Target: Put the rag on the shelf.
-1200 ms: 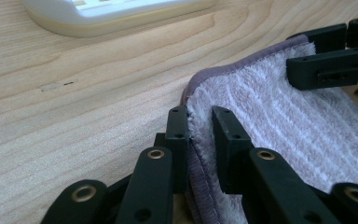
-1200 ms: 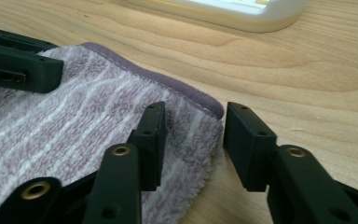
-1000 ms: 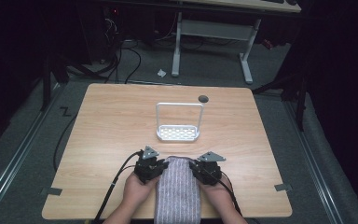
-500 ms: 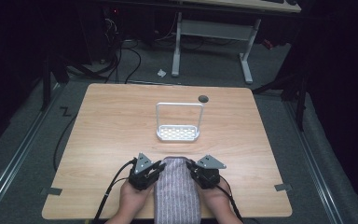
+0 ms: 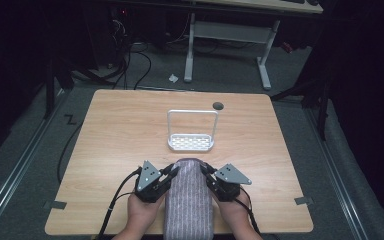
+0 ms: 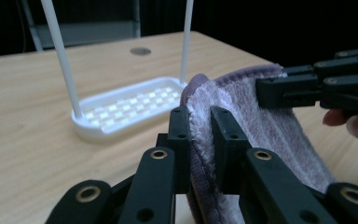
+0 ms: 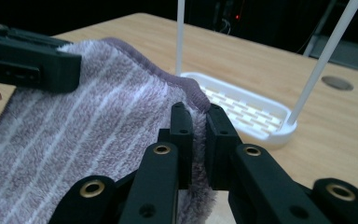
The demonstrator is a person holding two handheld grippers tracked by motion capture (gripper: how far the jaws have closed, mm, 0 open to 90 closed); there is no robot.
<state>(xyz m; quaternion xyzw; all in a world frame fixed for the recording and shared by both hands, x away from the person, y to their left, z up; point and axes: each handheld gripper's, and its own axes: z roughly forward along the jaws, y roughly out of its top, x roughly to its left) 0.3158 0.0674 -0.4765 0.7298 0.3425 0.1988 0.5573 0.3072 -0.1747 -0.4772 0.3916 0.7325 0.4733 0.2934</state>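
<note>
High view: both grippers hold one striped towel (image 5: 188,200) at the table's (image 5: 120,135) near edge.

Left gripper (image 5: 172,171) and right gripper (image 5: 206,172) pinch its far corners, jaws clamped onto the pile; the right's jaws have just been closing on it. Hands come in low, angled inward. Left gripper view shows the purple hem squeezed between black jaws; right gripper view shows the white stripes, with the white rack (image 5: 191,142) just beyond.

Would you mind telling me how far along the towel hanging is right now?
Done: both grippers, left and right, are clamped on the striped purple towel at its far corners. In hand: those corners are raised off the table. Left: draping it over the white rack's bar, apparently.
</note>
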